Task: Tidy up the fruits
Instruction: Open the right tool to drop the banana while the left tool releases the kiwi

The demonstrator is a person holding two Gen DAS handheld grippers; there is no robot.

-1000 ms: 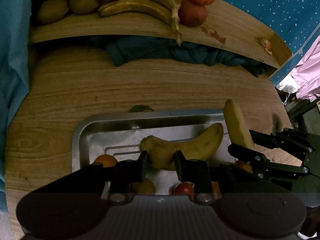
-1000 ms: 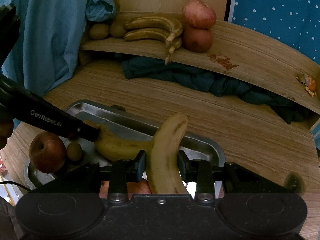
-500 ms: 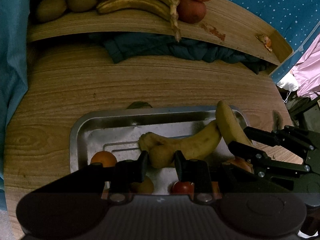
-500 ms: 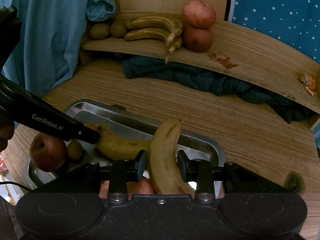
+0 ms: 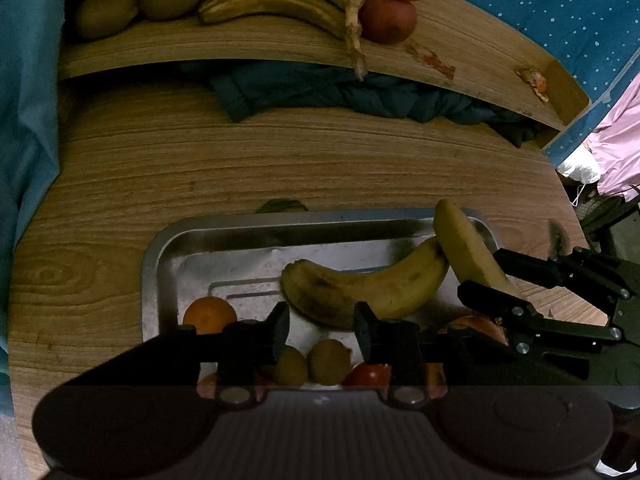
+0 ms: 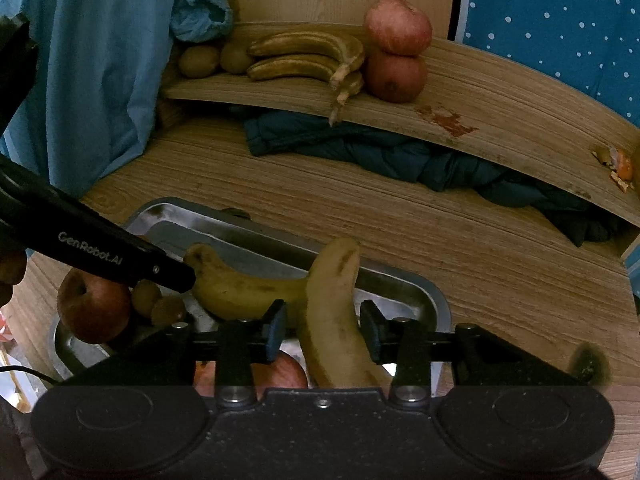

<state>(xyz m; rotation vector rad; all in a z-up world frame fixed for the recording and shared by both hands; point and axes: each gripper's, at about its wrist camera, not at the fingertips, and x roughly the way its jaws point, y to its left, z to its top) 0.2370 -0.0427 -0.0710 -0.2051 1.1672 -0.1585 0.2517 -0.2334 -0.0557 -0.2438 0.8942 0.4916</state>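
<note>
Left view alone shows orange (image 5: 209, 311) in metal tray (image 5: 224, 227); right view alone, red apple (image 6: 93, 306). Left gripper (image 5: 322, 326) spread, empty, over curved banana (image 5: 366, 288). Right gripper (image 6: 323, 330) fingers apart around second banana (image 6: 335, 316), leaning on tray rim; contact unclear.

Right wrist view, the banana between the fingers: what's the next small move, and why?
Probably lower the right gripper a little so its banana lies flat beside the other banana in the tray. It sits tilted, its tip over the tray's far rim, touching the other one.
</note>
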